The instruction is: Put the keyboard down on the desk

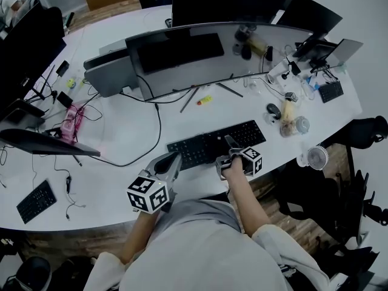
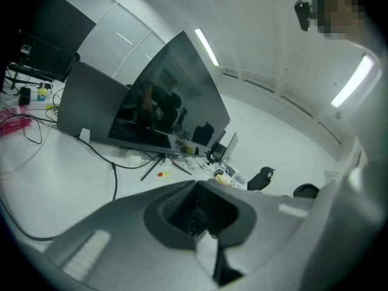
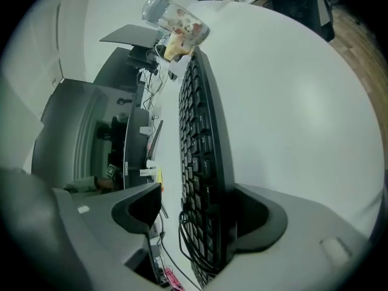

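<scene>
Standing wide apart, the jaws of the right gripper (image 3: 200, 214) straddle the near edge of the keyboard (image 3: 197, 126) without squeezing it. The left gripper (image 2: 203, 217) has its jaws nearly together, pinching the keyboard's left end. The keyboard appears to lie flat on the white desk (image 1: 121, 132), before the curved monitor (image 1: 200, 53). It looks light, stiff and slick, so grip its 2 ends, clear of the cable (image 3: 176, 235).
</scene>
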A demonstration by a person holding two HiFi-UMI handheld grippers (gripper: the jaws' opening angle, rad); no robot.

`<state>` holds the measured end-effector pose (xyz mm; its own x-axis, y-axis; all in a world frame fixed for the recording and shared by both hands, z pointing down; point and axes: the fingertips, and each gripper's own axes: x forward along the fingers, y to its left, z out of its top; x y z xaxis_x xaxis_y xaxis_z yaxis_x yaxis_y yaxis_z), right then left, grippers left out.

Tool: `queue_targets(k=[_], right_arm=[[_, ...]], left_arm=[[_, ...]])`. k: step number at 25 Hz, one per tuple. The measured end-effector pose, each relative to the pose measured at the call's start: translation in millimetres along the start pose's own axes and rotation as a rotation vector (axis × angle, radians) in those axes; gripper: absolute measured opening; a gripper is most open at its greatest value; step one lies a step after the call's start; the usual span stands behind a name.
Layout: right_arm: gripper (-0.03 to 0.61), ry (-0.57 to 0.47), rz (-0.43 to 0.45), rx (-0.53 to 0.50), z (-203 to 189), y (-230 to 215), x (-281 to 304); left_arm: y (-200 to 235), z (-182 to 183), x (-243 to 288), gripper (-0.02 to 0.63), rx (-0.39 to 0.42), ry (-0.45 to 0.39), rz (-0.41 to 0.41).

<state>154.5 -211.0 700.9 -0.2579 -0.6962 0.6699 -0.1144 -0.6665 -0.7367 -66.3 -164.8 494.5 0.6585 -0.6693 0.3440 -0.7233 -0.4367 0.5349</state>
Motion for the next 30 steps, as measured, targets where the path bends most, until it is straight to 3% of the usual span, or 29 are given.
queue_targets(k=[16,30], right_arm=[[0.346,0.031,0.003,0.034,-0.9,-20.1,-14.7],[0.307,0.085,0.077,0.025,-3.6,-18.9,-31.4]], left_arm=[[-12.0,-4.8,-3.2,0.000,0.035,0.005,-0.009],[-28.9,-8.8,-3.9,0.000,0.066,0.012,-0.029]])
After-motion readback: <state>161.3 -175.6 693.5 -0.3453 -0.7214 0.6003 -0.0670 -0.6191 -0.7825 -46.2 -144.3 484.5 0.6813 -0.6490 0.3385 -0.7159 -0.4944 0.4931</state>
